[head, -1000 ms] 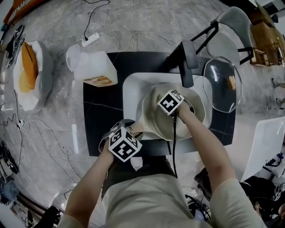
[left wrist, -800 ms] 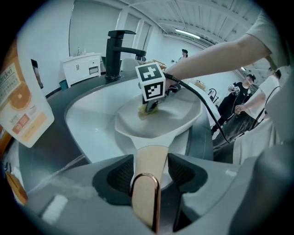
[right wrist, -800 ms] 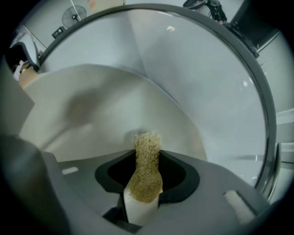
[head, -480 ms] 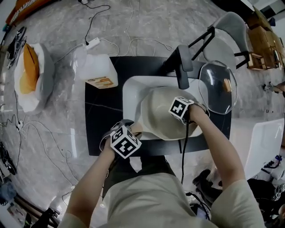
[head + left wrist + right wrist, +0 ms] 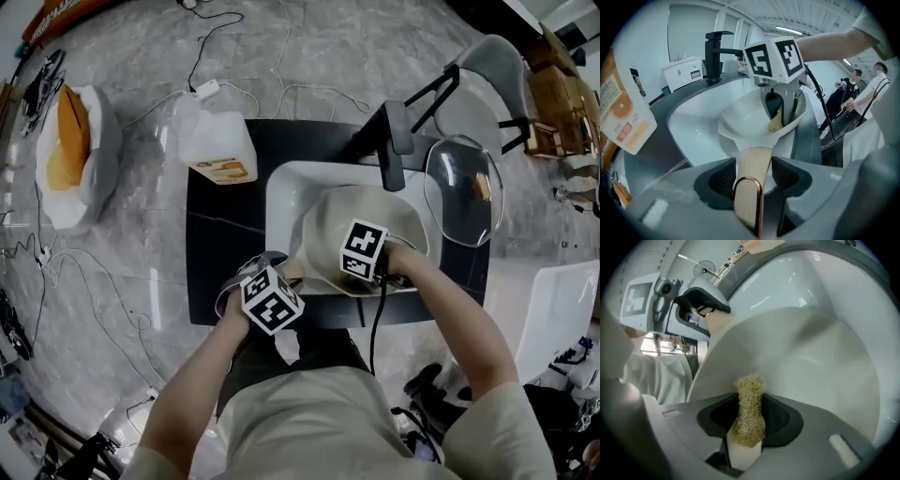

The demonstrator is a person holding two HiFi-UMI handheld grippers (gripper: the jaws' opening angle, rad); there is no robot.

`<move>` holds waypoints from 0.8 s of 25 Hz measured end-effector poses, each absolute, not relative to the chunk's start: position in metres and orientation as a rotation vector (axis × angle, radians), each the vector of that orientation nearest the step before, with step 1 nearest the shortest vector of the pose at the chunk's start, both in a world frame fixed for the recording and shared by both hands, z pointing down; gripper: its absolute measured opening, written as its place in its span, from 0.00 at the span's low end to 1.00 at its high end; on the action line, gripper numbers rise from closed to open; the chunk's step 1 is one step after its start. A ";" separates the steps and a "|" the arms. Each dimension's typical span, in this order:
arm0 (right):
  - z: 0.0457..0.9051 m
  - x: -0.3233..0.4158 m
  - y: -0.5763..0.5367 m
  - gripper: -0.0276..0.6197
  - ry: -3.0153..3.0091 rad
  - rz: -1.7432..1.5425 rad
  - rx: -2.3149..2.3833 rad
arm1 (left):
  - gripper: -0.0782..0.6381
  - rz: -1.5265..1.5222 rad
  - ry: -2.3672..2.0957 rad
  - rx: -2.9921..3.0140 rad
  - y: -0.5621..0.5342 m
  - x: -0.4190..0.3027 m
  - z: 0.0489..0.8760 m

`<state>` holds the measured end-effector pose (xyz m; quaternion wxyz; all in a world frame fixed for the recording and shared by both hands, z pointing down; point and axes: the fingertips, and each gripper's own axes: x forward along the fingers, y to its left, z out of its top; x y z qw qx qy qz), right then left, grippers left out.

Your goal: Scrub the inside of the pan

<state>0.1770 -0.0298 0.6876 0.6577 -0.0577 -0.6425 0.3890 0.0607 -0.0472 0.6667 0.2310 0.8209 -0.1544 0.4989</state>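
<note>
From above, the cream pan sits tilted in the white sink, which is set into a black bench at the middle of the frame. The left tongs are at the pan's lower-left edge, where the handle sticks out. The right tongs reach down into the bowl of the pan from its lower rim. A black tap stands over the sink's upper edge. A glass lid lies just right of the sink, and a plastic jug stands at the bench's upper-left corner.

In the left gripper view, the left tongs are clamped tight on the pan handle — a beige bar with a copper-coloured end, running up the lower middle of the frame to the pan. Beyond it, the right tongs point down into the pan with something yellowish at the tip. The tap is at the upper left.

In the right gripper view, the right tongs are closed on a scrub pad of coarse straw-coloured fibre. It stands up at lower centre, its tip against the pan's pale inner wall. At the upper left the left tongs hold the handle — the sink curves behind.
</note>
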 end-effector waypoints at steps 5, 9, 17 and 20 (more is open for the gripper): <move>0.706 0.134 -0.065 0.28 -1.588 0.921 -0.038 | 0.46 1.384 -0.432 2.265 -0.047 0.061 0.668; 0.729 0.123 -0.106 0.29 -1.660 0.736 0.119 | 0.45 1.388 -0.426 2.261 -0.047 0.059 0.668; 0.773 0.161 -0.162 0.30 -1.610 0.288 0.266 | 0.45 1.396 -0.429 2.259 -0.048 0.059 0.669; 0.780 0.199 -0.177 0.30 -1.540 0.264 0.339 | 0.45 1.393 -0.429 2.260 -0.048 0.059 0.669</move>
